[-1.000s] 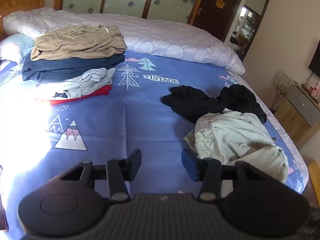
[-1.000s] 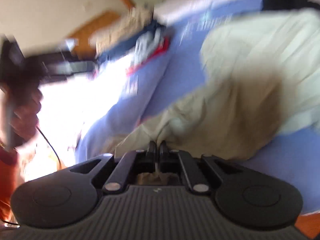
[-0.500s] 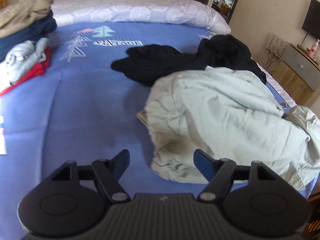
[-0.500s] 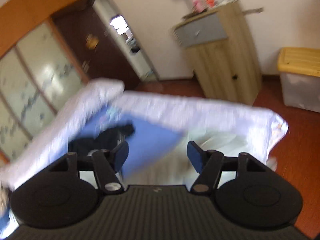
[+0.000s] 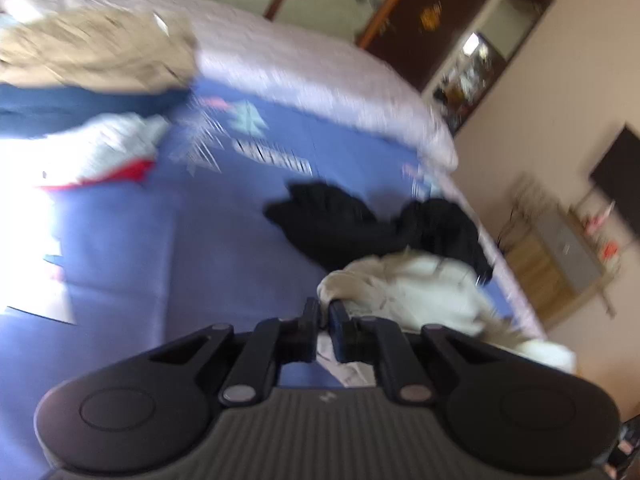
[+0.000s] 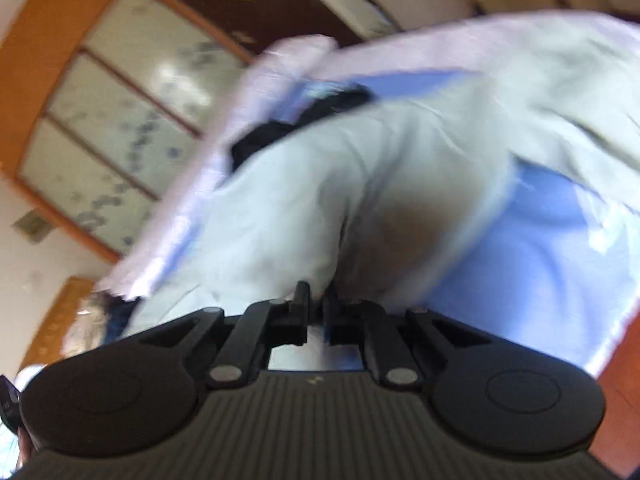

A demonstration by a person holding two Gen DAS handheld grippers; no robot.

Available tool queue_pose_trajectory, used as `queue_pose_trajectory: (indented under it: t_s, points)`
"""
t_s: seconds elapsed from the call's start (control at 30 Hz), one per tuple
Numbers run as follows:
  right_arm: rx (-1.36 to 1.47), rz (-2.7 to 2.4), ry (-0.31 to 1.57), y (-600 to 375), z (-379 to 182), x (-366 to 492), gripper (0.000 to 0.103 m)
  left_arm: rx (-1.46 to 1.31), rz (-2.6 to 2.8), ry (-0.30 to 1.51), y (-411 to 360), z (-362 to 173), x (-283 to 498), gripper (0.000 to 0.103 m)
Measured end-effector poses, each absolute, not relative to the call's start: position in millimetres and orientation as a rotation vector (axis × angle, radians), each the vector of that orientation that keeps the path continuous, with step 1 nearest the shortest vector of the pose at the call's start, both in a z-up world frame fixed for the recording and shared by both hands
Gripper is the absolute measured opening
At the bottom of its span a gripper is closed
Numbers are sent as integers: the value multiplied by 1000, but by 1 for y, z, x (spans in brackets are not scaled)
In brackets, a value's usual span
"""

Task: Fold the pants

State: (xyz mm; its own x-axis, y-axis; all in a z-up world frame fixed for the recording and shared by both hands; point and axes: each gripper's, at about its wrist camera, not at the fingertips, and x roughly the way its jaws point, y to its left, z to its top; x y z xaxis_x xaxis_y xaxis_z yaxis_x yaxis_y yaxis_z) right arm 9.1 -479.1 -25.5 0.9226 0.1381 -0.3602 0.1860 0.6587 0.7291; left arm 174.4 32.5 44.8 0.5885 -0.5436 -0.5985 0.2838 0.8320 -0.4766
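The pale green-white pants (image 5: 416, 292) lie crumpled on the blue bed sheet (image 5: 168, 264) near its right edge. My left gripper (image 5: 324, 308) is shut on an edge of the pants. In the right wrist view the same pants (image 6: 320, 200) fill the middle, and my right gripper (image 6: 316, 300) is shut on their cloth. Both views are blurred by motion.
A black garment (image 5: 360, 224) lies just behind the pants. A stack of folded clothes (image 5: 88, 92) sits at the far left of the bed. A white quilt (image 5: 320, 80) runs along the back. A wooden cabinet (image 5: 560, 256) stands right of the bed.
Both grippers were open half a second ago and have now shut on the pale pants. The left one moved in onto the pants' near edge; both views swing.
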Motion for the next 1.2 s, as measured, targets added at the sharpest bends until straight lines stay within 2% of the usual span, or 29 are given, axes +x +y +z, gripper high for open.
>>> queue_pose_trajectory:
  t_s: [0.1, 0.17, 0.2, 0.23, 0.27, 0.33, 0.43, 0.5, 0.57, 0.63, 0.73, 0.97, 1.0, 1.03, 1.1, 1.17, 1.2]
  points:
    - [743, 190, 368, -433, 28, 14, 10, -302, -408, 690, 95, 104, 137, 7]
    - [680, 307, 413, -404, 44, 16, 18, -235, -322, 626, 130, 132, 105, 7]
    - [650, 360, 443, -384, 45, 15, 19, -206, -278, 616, 144, 137, 92, 8]
    - [618, 422, 494, -368, 41, 15, 21, -166, -231, 618, 155, 138, 81, 9]
    - [588, 472, 565, -355, 35, 16, 35, -115, -190, 632, 162, 134, 72, 9]
    - [496, 503, 719, -330, 16, 15, 44, -12, -132, 702, 173, 113, 59, 13]
    - [388, 539, 783, -322, 10, -1, 44, 39, -121, 806, 184, 78, 42, 17]
    - [478, 583, 751, -344, 20, -2, 46, 27, -121, 810, 190, 72, 39, 20]
    - [618, 590, 652, -371, 29, -2, 47, -18, -113, 765, 197, 77, 41, 30]
    - [714, 473, 564, -398, 33, 8, 51, -45, -127, 708, 188, 81, 52, 45]
    - [789, 199, 535, -431, 18, 40, 58, -50, -162, 680, 165, 71, 84, 62]
    - [656, -107, 725, -450, -60, 133, 59, -9, -188, 879, 97, -14, 184, 64]
    - [643, -98, 742, -448, -66, 143, 59, -7, -202, 908, 90, -26, 195, 71]
    - [634, -84, 755, -447, -71, 155, 59, -10, -216, 936, 85, -36, 205, 84]
    - [629, -59, 786, -444, -79, 175, 63, -9, -248, 994, 72, -55, 221, 98]
    - [633, -38, 837, -435, -91, 195, 64, -3, -288, 1071, 59, -76, 231, 94]
    - [633, -1, 864, -429, -95, 201, 64, 3, -317, 1125, 52, -86, 234, 79]
